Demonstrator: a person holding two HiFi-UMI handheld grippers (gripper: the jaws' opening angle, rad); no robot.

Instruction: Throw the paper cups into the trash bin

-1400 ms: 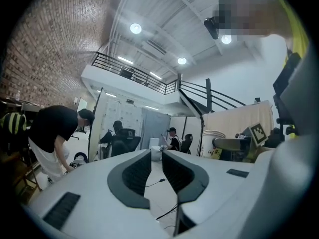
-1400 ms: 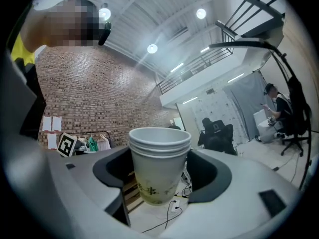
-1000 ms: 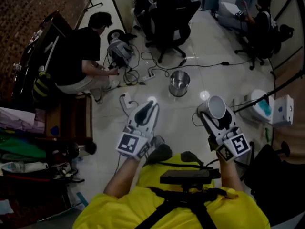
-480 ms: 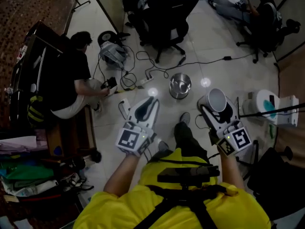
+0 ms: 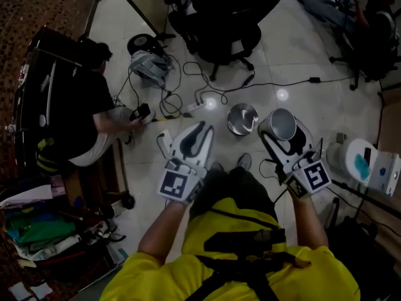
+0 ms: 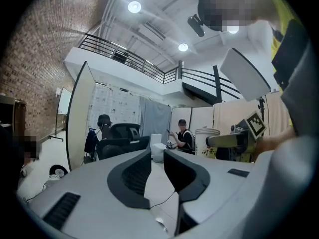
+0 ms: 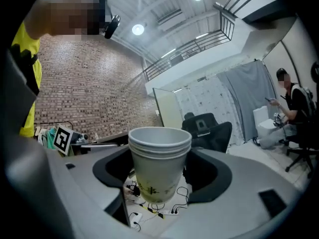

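Observation:
A stack of white paper cups stands upright between the jaws of my right gripper, which is shut on it. In the right gripper view the paper cups fill the gap between the jaws of the right gripper. The round metal trash bin stands on the tiled floor, just left of the cups in the head view. My left gripper is held left of the bin, shut and holding nothing. In the left gripper view the left gripper points across the room, with the held cups off to its right.
A person crouches at the left beside cables and a power strip. A black office chair stands beyond the bin. A white and teal device sits at the right. Another person sits at the far right.
The bin has come nearer: it was ahead of both grippers and now lies between them. The right gripper with the cups now sits just right of the bin.

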